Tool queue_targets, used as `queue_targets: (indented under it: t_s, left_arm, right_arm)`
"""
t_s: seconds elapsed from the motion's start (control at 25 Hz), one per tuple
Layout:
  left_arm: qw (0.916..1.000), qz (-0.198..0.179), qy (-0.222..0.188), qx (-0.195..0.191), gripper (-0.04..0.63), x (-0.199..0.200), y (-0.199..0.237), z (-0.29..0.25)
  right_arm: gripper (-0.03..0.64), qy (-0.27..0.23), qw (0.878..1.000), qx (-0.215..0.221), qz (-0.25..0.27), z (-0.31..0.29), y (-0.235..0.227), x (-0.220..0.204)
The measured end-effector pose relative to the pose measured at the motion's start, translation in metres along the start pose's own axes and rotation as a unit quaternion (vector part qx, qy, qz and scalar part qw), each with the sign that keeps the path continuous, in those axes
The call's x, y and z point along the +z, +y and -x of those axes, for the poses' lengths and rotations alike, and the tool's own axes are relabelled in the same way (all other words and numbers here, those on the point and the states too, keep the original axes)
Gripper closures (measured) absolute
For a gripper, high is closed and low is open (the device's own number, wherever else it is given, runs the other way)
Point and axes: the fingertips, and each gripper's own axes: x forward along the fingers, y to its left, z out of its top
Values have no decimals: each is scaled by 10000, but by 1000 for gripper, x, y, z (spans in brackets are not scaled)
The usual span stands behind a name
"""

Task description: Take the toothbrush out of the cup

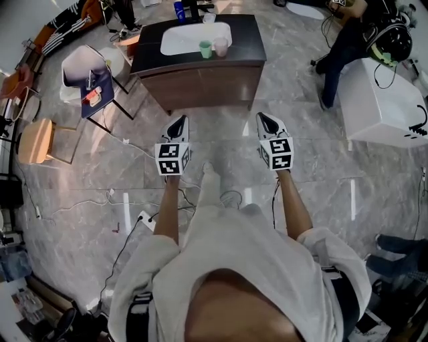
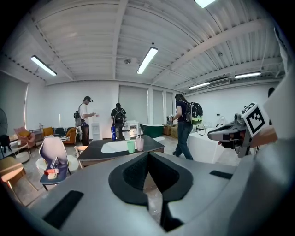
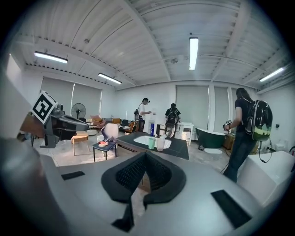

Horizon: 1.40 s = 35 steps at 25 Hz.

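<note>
A dark vanity counter (image 1: 247,40) with a white sink stands ahead of me on the floor. On its near side stand a green cup (image 1: 205,49) and a pink cup (image 1: 220,47). In the gripper views a thin toothbrush (image 3: 162,136) sticks up out of the pink cup (image 3: 160,144), beside the green cup (image 3: 151,143). My left gripper (image 1: 177,125) and right gripper (image 1: 267,123) are held side by side in the air, well short of the counter. Both are shut and hold nothing. The left gripper view shows the same cups (image 2: 139,144) far beyond the closed jaws.
A chair with a blue seat (image 1: 93,93) and a wooden stool (image 1: 37,140) stand to the left. A white tub (image 1: 384,100) and a person (image 1: 344,40) are at the right. Cables (image 1: 127,200) run across the marble floor. A blue bottle (image 1: 179,10) stands behind the sink.
</note>
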Motion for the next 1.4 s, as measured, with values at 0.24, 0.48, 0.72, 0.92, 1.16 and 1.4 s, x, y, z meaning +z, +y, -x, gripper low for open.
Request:
queue_targets:
  t_s: [0.24, 0.48, 0.72, 0.92, 1.16, 1.4]
  left_arm:
    - [9999, 28, -120, -74, 569, 10, 40, -57]
    - [9995, 93, -197, -233, 569, 35, 95, -126]
    - [9985, 43, -239, -487, 569, 63, 143, -196]
    - [9972, -29, -200, -723, 569, 77, 165, -244]
    - [9956, -53, -112, -924, 569, 80, 170, -288]
    - [9955, -50, 33, -943, 569, 81, 172, -338]
  right_arm:
    - [604, -84, 9999, -63, 73, -62, -11, 15]
    - [604, -65, 9997, -201, 130, -138, -28, 45]
    - [604, -33, 9988, -459, 149, -207, -52, 77]
    - [604, 44, 9980, -630, 102, -246, -67, 83]
    - [604, 198, 9972, -718, -61, -275, -86, 71]
    - [604, 212, 9979, -586, -168, -317, -112, 66]
